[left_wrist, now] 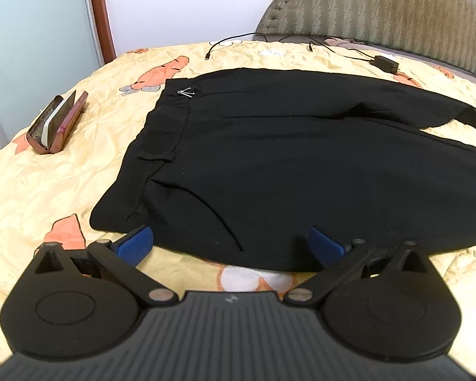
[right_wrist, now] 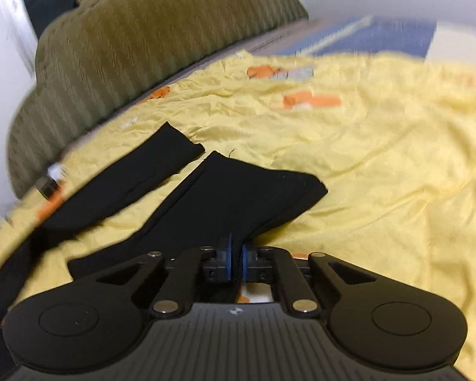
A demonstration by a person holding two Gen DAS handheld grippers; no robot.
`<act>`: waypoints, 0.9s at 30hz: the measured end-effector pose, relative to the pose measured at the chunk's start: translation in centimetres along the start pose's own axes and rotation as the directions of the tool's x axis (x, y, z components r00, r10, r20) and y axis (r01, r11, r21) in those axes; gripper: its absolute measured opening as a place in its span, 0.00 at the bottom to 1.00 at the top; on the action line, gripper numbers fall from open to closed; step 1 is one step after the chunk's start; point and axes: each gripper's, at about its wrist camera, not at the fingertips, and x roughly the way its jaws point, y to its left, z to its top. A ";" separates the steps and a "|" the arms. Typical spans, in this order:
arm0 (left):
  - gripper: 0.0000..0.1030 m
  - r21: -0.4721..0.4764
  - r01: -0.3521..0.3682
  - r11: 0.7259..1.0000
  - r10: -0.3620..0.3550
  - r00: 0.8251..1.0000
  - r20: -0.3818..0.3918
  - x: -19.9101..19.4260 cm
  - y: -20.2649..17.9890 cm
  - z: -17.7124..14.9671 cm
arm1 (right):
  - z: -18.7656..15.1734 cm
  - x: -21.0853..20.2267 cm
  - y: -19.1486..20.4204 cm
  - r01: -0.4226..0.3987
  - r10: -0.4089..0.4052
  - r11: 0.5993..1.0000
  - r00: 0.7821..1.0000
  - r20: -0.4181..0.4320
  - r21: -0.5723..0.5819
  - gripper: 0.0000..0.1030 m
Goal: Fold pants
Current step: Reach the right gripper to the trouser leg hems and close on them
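Lying spread on the yellow bedsheet (left_wrist: 31,190), the black pants (left_wrist: 269,158) sit just ahead of the left gripper (left_wrist: 230,244), whose jaws stand released and wide at the near waist edge. The right gripper (right_wrist: 236,262) has its jaws clenched on a pant leg (right_wrist: 238,197), with the other leg (right_wrist: 127,184) left of them.

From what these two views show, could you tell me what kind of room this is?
Most likely a bedroom: black pants lie on a yellow printed bedsheet with a padded headboard behind.
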 end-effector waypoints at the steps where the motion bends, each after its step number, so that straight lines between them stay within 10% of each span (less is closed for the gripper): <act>1: 1.00 0.002 -0.004 1.000 0.004 1.000 0.001 0.0 0.0 0.0 | -0.3 -0.5 0.9 0.055 -0.053 0.996 0.998 0.034 -0.069 0.06; 9: 1.00 -0.008 -0.009 1.000 0.009 1.000 0.021 -0.1 0.9 0.1 | -2.1 -3.3 3.6 0.333 -0.300 0.844 0.943 0.145 -0.421 0.06; 13: 1.00 -0.014 0.004 1.000 -0.004 1.000 0.000 0.4 0.8 0.3 | -1.2 -0.7 2.5 0.292 -0.307 0.881 0.951 0.020 -0.372 0.07; 16: 1.00 0.001 0.004 1.000 -0.004 1.000 0.031 -0.2 1.0 0.0 | 0.2 -1.1 1.1 0.351 -0.353 0.901 0.935 0.040 -0.254 0.34; 19: 1.00 -0.003 0.010 1.000 -0.010 0.999 0.032 -0.1 1.4 0.0 | 1.4 -2.2 -0.2 0.386 -0.376 0.906 0.923 0.086 -0.175 0.36; 27: 1.00 0.045 0.017 0.999 -0.019 0.999 0.033 0.3 0.8 -0.1 | 1.4 -5.3 4.1 -0.042 0.047 0.978 0.999 0.019 -0.204 0.36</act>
